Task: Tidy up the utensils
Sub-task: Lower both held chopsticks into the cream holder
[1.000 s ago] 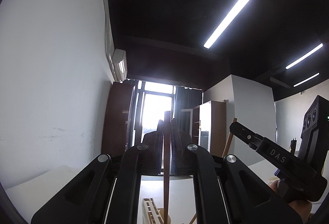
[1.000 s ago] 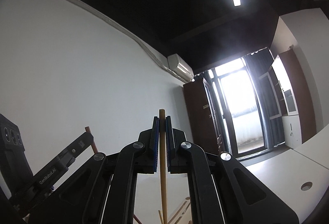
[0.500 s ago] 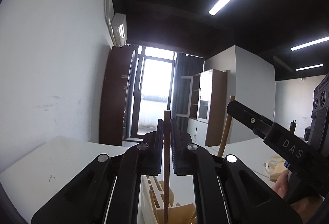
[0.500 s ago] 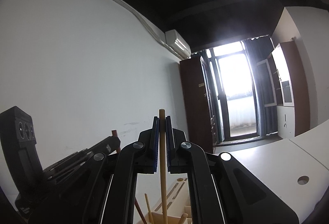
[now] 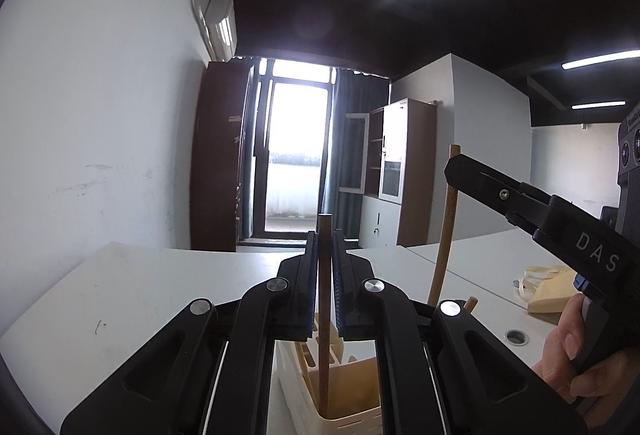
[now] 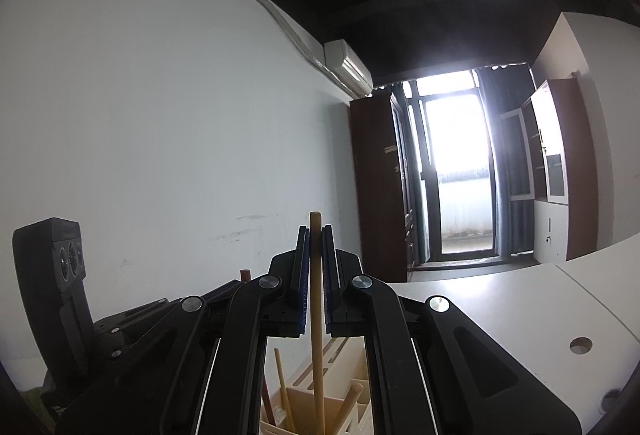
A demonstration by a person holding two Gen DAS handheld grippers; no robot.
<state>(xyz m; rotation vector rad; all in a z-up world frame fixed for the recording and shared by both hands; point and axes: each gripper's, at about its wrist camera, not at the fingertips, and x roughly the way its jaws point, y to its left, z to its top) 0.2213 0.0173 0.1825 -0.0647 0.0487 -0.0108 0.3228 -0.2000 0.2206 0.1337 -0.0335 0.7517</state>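
White desks [image 5: 168, 275] are filling the lower half of both views, with a bright balcony door [image 5: 298, 155] glowing at centre and a wall air conditioner [image 5: 220, 29] sitting upper left.

Left gripper [image 5: 325, 267] is clamping a dark brown wooden stick [image 5: 324, 315], jaws nearly together on it, blue ribbed pads pressing both sides. Stick is standing upright, round and smooth, its top poking just above the pads, its lower end reaching down into a cream utensil holder [image 5: 352, 419] at bottom centre (plastic outer wall, tan wooden-looking dividers inside).

Right gripper [image 6: 316, 267] is gripping a lighter tan wooden stick [image 6: 317, 335] the same way, jaws closed tight on it, stick upright and running down into the utensil holder's compartments at bottom centre of the right wrist view. Several other round wooden handles [image 6: 282, 387] are leaning inside there (which compartment, cannot tell).

In the left wrist view the right gripper's black body is crossing the right side, a hand [image 5: 576, 363] wrapping its grip at lower right, and a cream bag [image 5: 548, 287] is lying on the desk behind.
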